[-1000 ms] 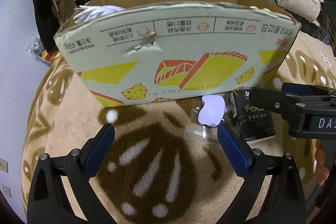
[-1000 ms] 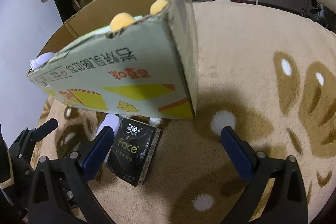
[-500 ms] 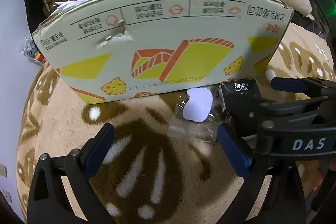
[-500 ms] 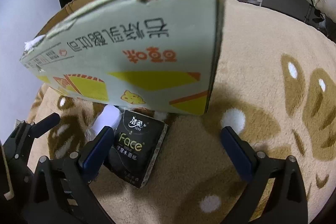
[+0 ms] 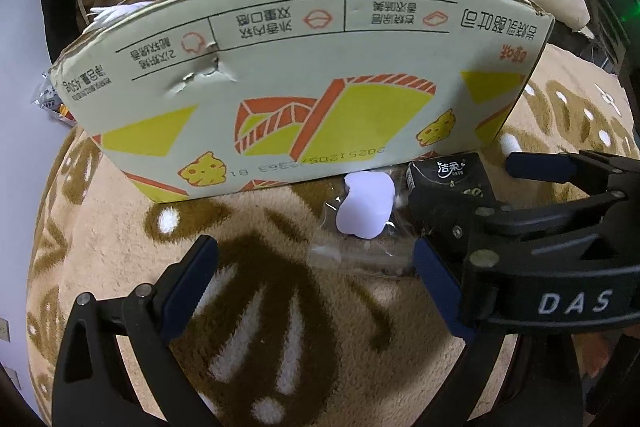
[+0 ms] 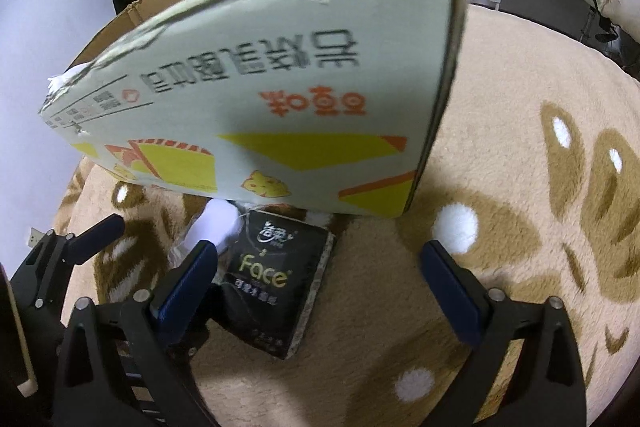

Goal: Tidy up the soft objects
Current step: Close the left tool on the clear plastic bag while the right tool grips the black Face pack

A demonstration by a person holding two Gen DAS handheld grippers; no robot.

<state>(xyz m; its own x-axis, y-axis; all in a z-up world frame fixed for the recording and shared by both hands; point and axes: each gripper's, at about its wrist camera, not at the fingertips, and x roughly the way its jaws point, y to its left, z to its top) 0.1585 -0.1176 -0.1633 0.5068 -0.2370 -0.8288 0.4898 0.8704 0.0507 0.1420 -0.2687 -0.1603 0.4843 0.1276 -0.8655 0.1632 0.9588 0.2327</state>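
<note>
Both sets of jaws stand spread wide with nothing between them.

From the left wrist, the left gripper [image 5: 314, 267] now sits nearer the cardboard box [image 5: 304, 75] than a second ago; the box wall fills more of the view. A white soft piece in clear wrap [image 5: 366, 205] lies on the rug [image 5: 120, 219] at the foot of the box, just ahead of the open jaws, touching the black tissue pack [image 5: 448, 183]. The right gripper [image 5: 536, 211] has come in over that pack.

From the right wrist, the right gripper [image 6: 316, 291] has closed in: the tissue pack [image 6: 276, 275] now lies beside its left finger, not yet between the two. Yellow plush tops peek over the box rim.

Judging by this, both hands are lining up pickups, pack and white piece, for the box.
</note>
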